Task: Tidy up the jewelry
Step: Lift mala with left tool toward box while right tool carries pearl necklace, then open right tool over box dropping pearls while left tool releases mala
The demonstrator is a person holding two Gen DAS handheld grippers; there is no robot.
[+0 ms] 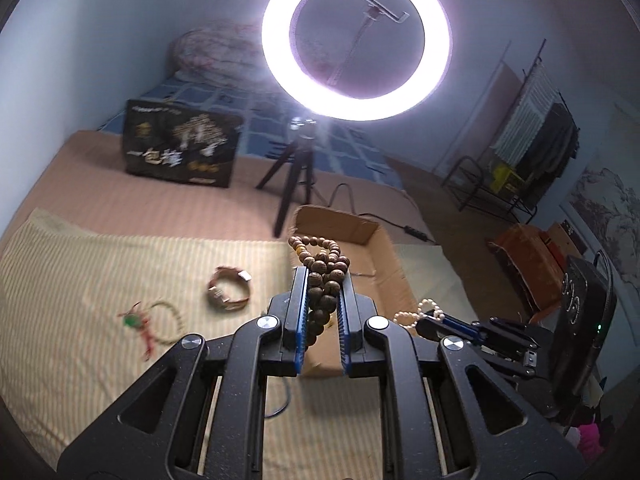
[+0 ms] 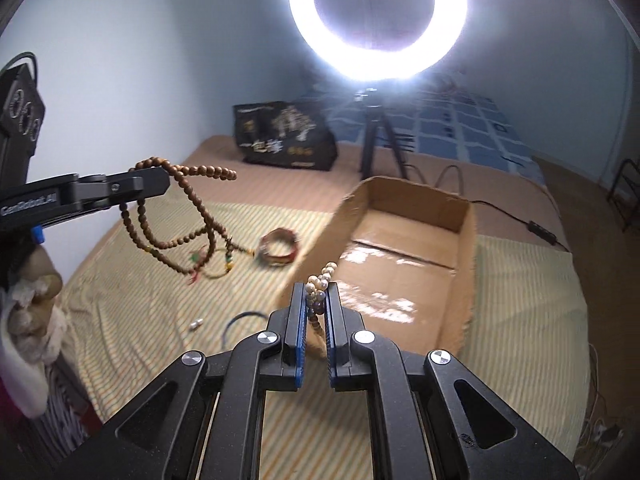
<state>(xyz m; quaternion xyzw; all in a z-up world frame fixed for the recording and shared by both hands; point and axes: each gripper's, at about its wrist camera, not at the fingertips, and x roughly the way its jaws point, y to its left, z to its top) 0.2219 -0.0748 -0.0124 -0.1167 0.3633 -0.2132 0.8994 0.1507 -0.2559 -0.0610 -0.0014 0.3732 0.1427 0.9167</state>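
Jewelry hung from both tools above the striped cloth [image 2: 132,300]: the left gripper [image 1: 324,296] pinched a wooden bead strand [image 1: 326,268] and the right gripper [image 2: 317,304] a pearl bracelet [image 2: 322,276], each apparently raised for dropping into the cardboard box [image 2: 464,264].

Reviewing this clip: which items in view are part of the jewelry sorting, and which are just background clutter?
Part of the job:
- brown bead necklace, held in the left gripper
- pearl bracelet, held in the right gripper
- cardboard box
- woven bracelet and green charm bracelet, on the striped cloth

Just lying about:
- ring light on its tripod
- black bag
- clothes rack
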